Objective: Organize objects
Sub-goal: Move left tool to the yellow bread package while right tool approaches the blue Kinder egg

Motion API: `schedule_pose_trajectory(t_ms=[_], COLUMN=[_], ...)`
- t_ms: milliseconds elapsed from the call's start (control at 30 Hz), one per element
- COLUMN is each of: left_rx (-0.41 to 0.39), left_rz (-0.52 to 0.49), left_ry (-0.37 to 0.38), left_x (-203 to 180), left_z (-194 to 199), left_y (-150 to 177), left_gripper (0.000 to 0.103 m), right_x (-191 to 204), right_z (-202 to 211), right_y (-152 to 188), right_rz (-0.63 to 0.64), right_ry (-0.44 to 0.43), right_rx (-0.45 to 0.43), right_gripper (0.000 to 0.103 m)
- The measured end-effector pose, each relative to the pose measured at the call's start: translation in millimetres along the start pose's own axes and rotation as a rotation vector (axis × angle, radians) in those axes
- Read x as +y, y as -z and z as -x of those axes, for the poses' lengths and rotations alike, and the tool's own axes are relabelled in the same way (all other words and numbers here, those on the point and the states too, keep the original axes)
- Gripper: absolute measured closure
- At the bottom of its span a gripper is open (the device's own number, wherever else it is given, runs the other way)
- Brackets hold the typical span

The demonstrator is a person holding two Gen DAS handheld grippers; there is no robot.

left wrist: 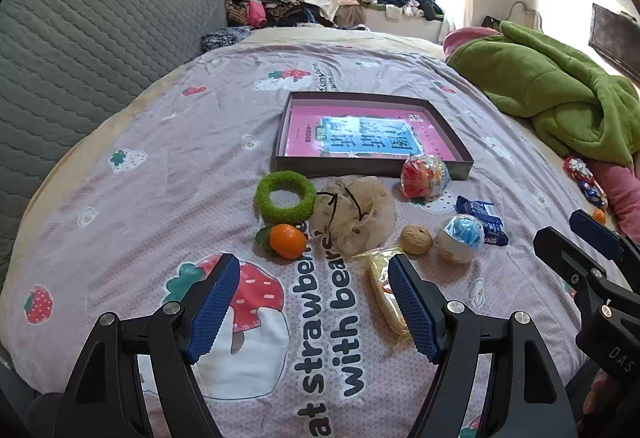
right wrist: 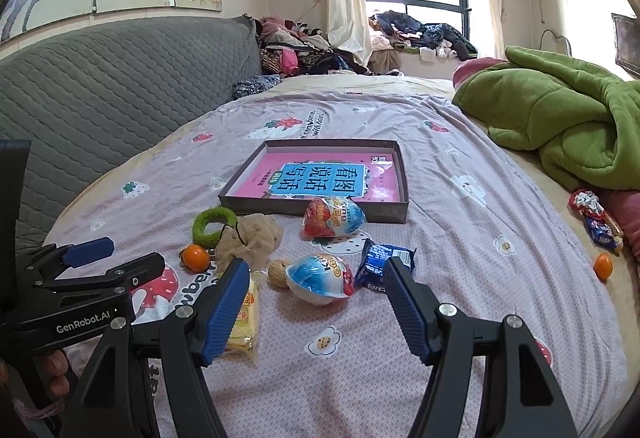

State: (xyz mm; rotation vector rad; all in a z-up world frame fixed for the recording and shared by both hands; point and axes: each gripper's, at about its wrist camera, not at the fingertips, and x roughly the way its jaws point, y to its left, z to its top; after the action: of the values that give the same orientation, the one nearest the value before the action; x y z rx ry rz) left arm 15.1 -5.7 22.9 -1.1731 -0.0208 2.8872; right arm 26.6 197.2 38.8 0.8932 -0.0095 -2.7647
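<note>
Box (left wrist: 372,167): holds only a book (left wrist: 368,135). Before it, unsorted: ring (left wrist: 285,196), orange (left wrist: 287,241), walnut (left wrist: 416,239), two eggs. Both jaws wide, empty.

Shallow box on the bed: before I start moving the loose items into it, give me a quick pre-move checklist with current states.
1. Left gripper jaws open, nothing between them: ok.
2. Right gripper jaws open, nothing held: ok.
3. Shallow box open on top, lying flat: ok.
4. Space in the box: a pink book covers most of the floor; cannot tell.
5. Blue egg, walnut and blue packet lie free on the bedspread: ok.
6. Mesh pouch touches the green ring: not ok.
</note>
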Motion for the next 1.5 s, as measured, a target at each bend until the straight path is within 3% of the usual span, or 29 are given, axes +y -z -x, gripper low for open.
schedule_pose_trajectory(t_ms=[600, 933, 1500], left_rx=[-0.019, -0.015, 0.071], left_rz=[0.016, 0.004, -0.064], left_ry=[0.006, 0.026, 0.078], left_x=[11, -3, -43], left_z=[11, 15, -13], left_y=[-4, -5, 17], left_gripper=[0.025, 0.025, 0.025], right_x=[3, -23, -29], right_z=[16, 26, 4], right_y=[-9, -19, -4], right_rz=[0.023, -0.017, -0.009], right_ry=[0.01, 0.036, -0.002], right_rx=[-0.042, -0.062, 0.018], right_gripper=[0.034, 0.034, 0.034])
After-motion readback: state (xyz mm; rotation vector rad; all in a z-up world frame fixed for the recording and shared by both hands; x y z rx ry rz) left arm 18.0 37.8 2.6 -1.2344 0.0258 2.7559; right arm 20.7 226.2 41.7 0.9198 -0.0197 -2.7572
